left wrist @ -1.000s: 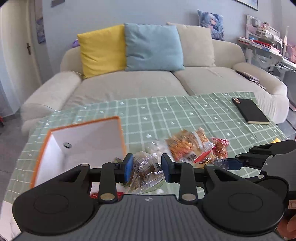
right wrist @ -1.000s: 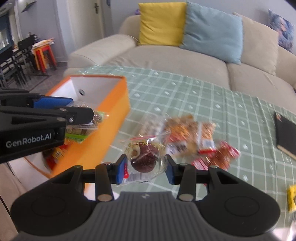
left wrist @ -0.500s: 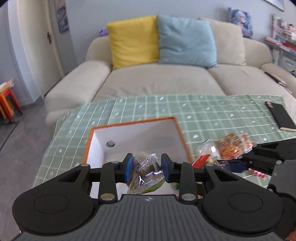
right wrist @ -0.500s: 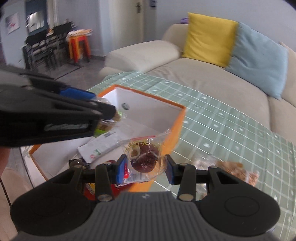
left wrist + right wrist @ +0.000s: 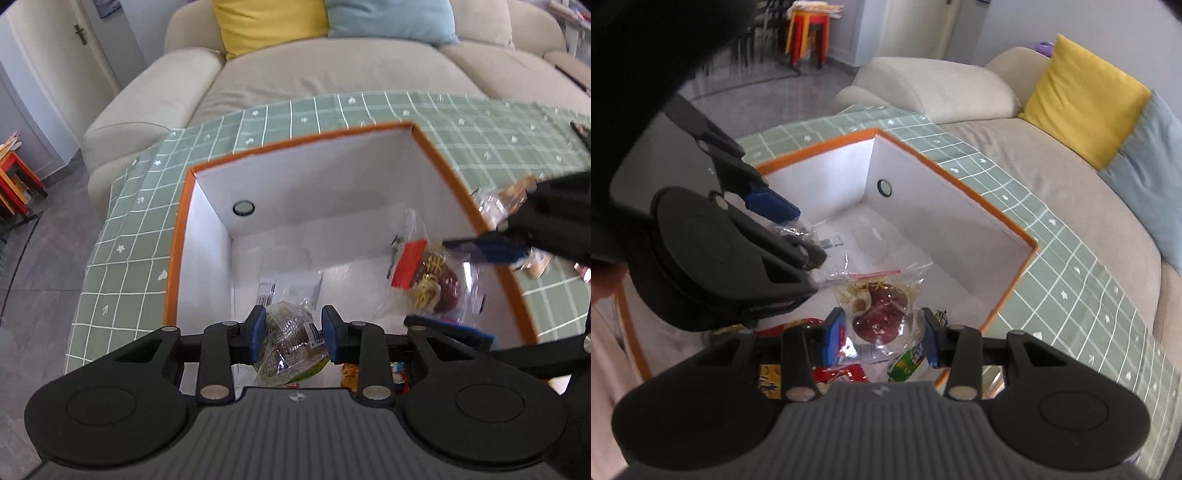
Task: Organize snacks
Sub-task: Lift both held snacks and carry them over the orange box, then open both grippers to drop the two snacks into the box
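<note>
Left fingers: the left gripper (image 5: 293, 338) has its blue pads pressed against a clear snack bag (image 5: 291, 343), crumpled, with brown pieces and a green edge showing through the wrap.
Right fingers: the right gripper (image 5: 882, 341) is closed on a second clear bag (image 5: 881, 314) holding a dark red-brown round snack and pale strands, with a red strip along its top.
Position over the box: both held bags hang over the open inside of the orange box (image 5: 177, 236), the left one near its close end, the right one toward its right wall.
Grippers to each other: the right gripper enters the left wrist view from the right, above the box's right rim; the left gripper crosses the right wrist view on the left, over the box.
Inside the box: a white packet (image 5: 290, 286) lies flat on the white floor; red, yellow and green wrappers (image 5: 842, 373) lie at the close end, partly hidden by the grippers.
Box walls: white inside, orange edged, a round hole (image 5: 243, 208) in the far wall.
Bench: the box stands on a green checked cloth (image 5: 122, 258) covering the bench.
Beyond the box: a beige sofa (image 5: 332, 74) with a yellow cushion (image 5: 1082, 96) and a blue cushion (image 5: 391, 16).
</note>
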`<state>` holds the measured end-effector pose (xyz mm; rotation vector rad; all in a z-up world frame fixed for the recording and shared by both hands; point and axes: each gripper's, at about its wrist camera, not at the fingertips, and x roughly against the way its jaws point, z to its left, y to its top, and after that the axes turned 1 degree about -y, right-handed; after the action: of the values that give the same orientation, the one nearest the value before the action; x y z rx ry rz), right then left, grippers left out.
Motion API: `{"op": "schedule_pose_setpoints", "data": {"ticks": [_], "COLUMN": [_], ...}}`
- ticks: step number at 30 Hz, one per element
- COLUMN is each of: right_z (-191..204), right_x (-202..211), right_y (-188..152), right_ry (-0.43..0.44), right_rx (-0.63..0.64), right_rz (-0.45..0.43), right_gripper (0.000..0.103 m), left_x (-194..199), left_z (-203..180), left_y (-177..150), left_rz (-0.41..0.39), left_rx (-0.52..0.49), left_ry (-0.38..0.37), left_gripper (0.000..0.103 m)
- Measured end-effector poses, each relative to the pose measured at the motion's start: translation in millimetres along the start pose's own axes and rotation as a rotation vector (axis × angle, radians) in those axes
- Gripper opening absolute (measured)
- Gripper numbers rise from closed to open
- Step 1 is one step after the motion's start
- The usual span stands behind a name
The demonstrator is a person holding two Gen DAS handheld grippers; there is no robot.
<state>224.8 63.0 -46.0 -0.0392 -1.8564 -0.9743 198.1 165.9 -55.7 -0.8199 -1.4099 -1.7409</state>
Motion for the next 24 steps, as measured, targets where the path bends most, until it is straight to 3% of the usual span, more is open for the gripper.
{"op": "schedule_pose_setpoints", "data": {"ticks": [10,24], "right_z": [4.1,6.0], "right_x": [-26.3,-34.8], "right_y": [4.1,2.2], "right_ry": [0.004,-0.019], "right_rx": [0.122,0.140], "right_rz": [0.050,0.091], "right_gripper": [0.041,0.046], "left_x": [-27.3,-29.3], "left_z": [3.0,4.6], "left_y": [0.9,-0.6], "left_rz": [0.064,0.075], "left_rx": [-0.023,-0.022], "left_ry": [0.000,0.031], "left_gripper": [0.036,0.033]}}
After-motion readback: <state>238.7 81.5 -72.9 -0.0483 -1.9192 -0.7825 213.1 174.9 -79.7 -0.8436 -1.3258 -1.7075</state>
